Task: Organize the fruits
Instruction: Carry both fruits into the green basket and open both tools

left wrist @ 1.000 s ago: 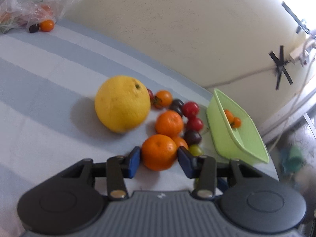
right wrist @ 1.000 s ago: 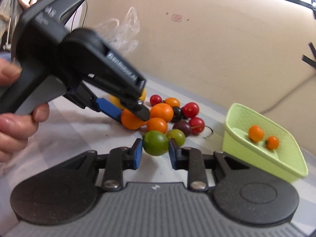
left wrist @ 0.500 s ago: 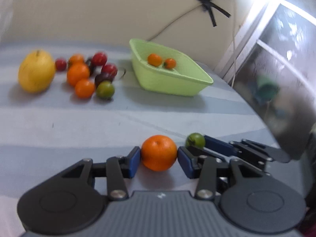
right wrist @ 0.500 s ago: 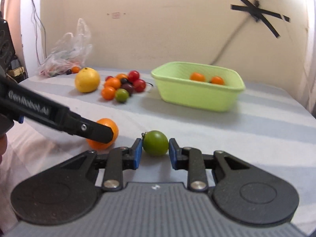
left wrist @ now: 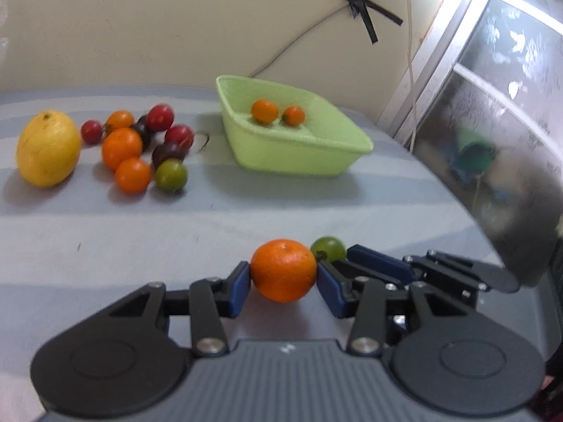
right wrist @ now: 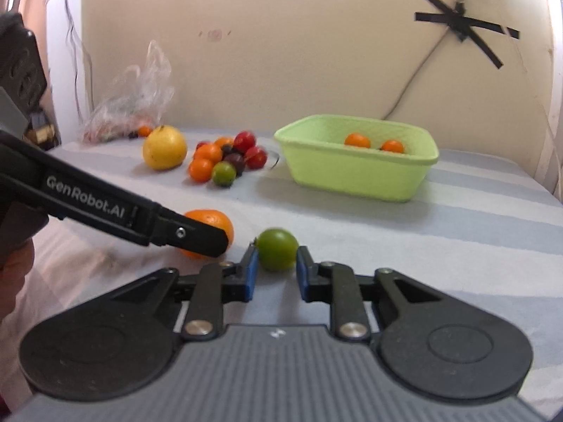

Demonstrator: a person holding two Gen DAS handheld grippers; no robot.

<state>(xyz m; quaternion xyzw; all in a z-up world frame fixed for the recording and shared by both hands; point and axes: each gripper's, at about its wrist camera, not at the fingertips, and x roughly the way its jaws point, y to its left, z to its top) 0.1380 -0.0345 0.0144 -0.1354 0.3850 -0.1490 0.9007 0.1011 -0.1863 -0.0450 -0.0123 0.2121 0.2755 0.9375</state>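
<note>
Left gripper (left wrist: 283, 277): blue pads clamped on an orange mandarin (left wrist: 283, 270), lower middle of the left wrist view, looks held just over the striped cloth (left wrist: 105, 246).

Right gripper (right wrist: 273, 269): jaws closed on a green tomato (right wrist: 277, 249), low centre of the right wrist view. The two grippers sit side by side, the tomato just to the right of the mandarin.

Green tray (right wrist: 355, 172): mid-right of the right wrist view, sitting on the cloth well behind both grippers. Two small orange fruits (right wrist: 357, 139) inside, next to each other toward the back wall, rest of the floor looks bare.

Loose pile (left wrist: 140, 147): left of the tray, outside it. Red, dark, orange and one green small fruit bunched up and touching.

Big yellow citrus (left wrist: 47, 147): far left of the left wrist view, just beside the pile.

Plastic bag (right wrist: 133, 105): upper left of the right wrist view, at the back edge of the table near the wall. Something reddish inside, too blurry to call, plus a small orange fruit at its mouth.
</note>
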